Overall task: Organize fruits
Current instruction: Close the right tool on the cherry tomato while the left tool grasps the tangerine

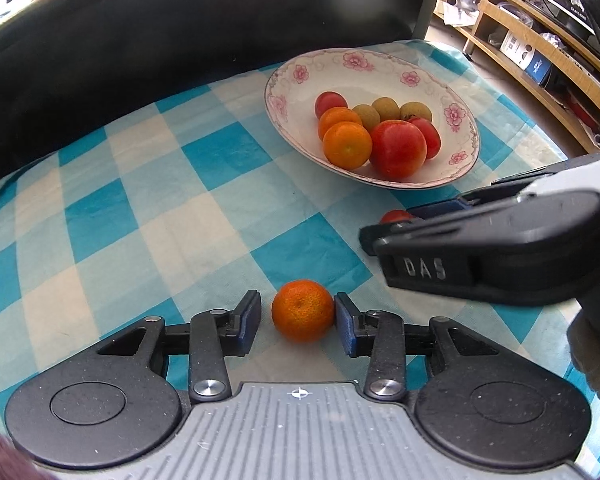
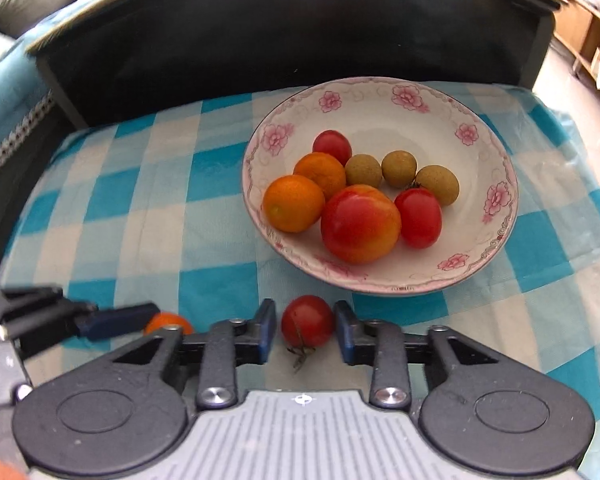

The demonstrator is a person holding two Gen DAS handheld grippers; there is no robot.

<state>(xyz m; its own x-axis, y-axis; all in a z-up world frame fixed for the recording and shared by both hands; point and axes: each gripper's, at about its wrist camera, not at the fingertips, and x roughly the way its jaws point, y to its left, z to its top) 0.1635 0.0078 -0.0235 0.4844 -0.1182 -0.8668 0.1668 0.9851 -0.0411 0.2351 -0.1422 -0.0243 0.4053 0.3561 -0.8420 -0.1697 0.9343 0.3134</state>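
Mandarin (image 1: pixel 302 310) between open left hand-held gripper (image 1: pixel 297 317) | right hand-held gripper (image 2: pixel 305 331) (marked "DAS") open around tomato (image 2: pixel 307 321)

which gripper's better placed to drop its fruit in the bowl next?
Right, probably. The right gripper straddles the small tomato just in front of the bowl. The left gripper brackets the mandarin farther from the bowl, and neither has closed yet.
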